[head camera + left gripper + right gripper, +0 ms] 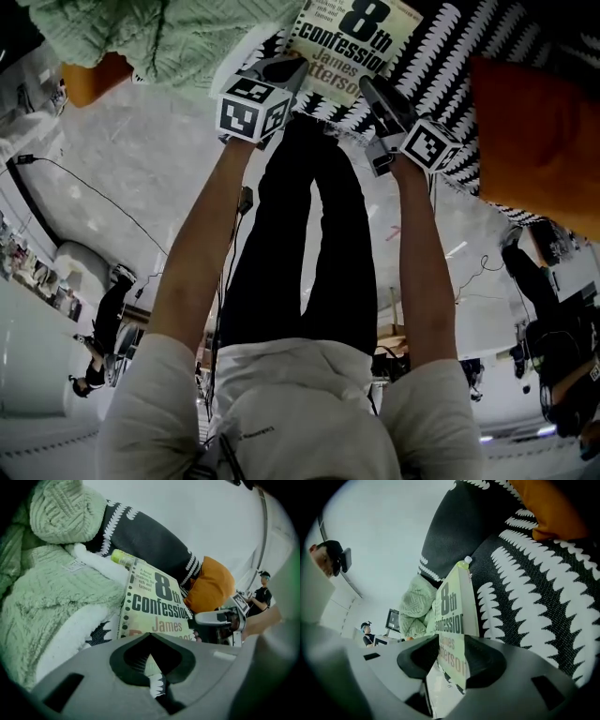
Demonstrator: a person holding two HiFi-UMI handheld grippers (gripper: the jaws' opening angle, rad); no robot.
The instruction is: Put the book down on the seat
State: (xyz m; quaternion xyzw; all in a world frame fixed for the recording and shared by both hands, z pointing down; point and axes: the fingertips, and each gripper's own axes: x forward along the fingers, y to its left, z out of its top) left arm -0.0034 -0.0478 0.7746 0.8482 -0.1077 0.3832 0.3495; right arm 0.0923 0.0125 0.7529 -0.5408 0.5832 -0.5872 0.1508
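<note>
A paperback book [347, 42] with a pale cover and black print lies against the black-and-white patterned seat [450, 56]. My left gripper [281, 73] is at the book's lower left corner. In the left gripper view its jaws [152, 667] stand almost together, with what looks like that corner pinched between them, and the cover [154, 606] rises just beyond. My right gripper [380, 94] is at the lower right edge. In the right gripper view the book [452, 616] stands edge-on and fills the gap between the jaws [450, 667], with both pads against it.
A pale green knitted blanket [169, 37] is heaped to the left of the book. An orange cushion [534, 131] lies on the seat to the right. A yellow-green bottle [123, 558] pokes out behind the book's top edge. People stand farther back [103, 328].
</note>
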